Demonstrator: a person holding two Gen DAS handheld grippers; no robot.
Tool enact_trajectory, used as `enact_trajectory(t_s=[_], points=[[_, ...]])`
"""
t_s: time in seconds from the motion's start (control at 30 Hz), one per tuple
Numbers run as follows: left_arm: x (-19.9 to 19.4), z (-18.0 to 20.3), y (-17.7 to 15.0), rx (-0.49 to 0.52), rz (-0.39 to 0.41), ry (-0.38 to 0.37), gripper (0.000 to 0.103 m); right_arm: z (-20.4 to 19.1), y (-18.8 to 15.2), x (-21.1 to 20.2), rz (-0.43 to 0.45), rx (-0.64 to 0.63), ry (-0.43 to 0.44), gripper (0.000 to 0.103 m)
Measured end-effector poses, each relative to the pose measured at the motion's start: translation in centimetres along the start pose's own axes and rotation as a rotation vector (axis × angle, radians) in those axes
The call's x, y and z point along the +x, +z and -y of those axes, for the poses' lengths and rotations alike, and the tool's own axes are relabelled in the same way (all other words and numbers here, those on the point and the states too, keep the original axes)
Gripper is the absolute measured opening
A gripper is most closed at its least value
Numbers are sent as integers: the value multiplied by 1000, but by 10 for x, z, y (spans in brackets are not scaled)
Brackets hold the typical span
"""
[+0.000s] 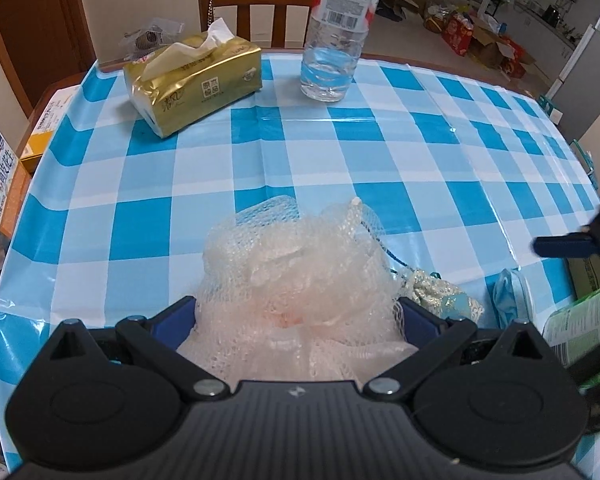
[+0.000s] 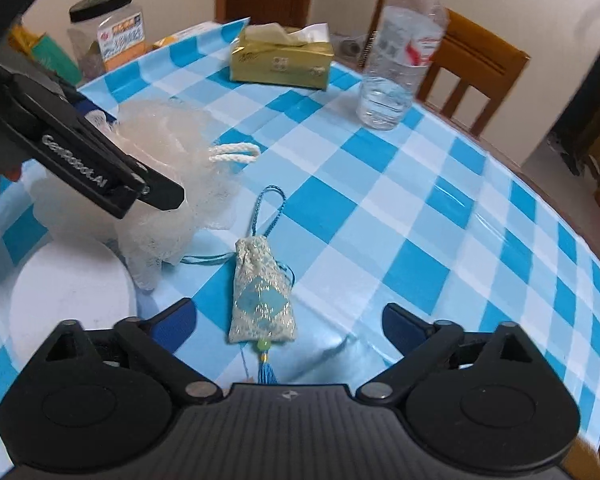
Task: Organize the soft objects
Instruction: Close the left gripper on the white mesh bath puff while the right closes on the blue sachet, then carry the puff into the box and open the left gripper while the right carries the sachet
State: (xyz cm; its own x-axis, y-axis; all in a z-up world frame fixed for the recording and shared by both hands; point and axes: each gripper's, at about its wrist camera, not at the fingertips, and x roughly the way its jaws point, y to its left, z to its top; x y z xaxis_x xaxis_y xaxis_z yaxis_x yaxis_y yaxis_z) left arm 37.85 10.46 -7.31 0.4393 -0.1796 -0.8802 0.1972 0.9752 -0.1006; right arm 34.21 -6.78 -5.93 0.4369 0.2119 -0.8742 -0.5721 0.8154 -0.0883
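Note:
My left gripper (image 1: pixel 296 320) is shut on a pale pink mesh bath sponge (image 1: pixel 292 268), which bulges out between its blue fingers just above the table. In the right wrist view the sponge (image 2: pixel 172 168) shows at the left with its white rope loop (image 2: pixel 236 152), under the left gripper's black body. A small embroidered sachet (image 2: pixel 262 292) with a blue cord and tassel lies on the checked tablecloth, between the open fingers of my right gripper (image 2: pixel 290 320), apart from both. In the left wrist view the sachet (image 1: pixel 440 292) lies just right of the sponge.
A gold tissue pack (image 1: pixel 192 80) and a water bottle (image 1: pixel 336 40) stand at the far side of the table. A white round plate (image 2: pixel 68 292) lies under the sponge at the left. A jar and boxes (image 2: pixel 112 28) crowd the left edge. A wooden chair (image 2: pixel 472 72) stands behind.

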Motion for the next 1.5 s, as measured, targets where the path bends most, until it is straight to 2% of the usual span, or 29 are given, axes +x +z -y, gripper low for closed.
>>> enact_trajectory(t_s=[0.1,0.37,0.53,0.6,0.67,0.73,0.8,0.87,1.0,1.2,1.5], points=[[1,0,1,-4,1,1,102,0,6,16,-26,-29,25,88],[10,-3,4,-6,-24,-1,102,-4,14,55,-105,-69,76,77],[16,-1,3,20,-52,6,102,-6,19,65,-117,-72,92,72],[17,0,3,30,-59,7,101,-7,19,67,-123,-75,95,65],[16,0,3,37,-61,2,100,-8,20,70,-132,-76,100,63],[15,1,2,56,-58,0,93,-8,20,70,-128,-69,108,60],[14,2,2,72,-50,1,84,-8,20,70,-123,-64,112,48],[12,3,2,85,-43,-3,78,-9,20,69,-125,-64,121,42],[6,3,1,111,-22,-2,66,-13,20,66,-118,-86,97,35],[-9,1,3,120,5,-16,55,-10,22,55,-89,-70,95,34],[-37,2,4,160,30,-15,46,-8,25,29,-45,-62,68,34]])
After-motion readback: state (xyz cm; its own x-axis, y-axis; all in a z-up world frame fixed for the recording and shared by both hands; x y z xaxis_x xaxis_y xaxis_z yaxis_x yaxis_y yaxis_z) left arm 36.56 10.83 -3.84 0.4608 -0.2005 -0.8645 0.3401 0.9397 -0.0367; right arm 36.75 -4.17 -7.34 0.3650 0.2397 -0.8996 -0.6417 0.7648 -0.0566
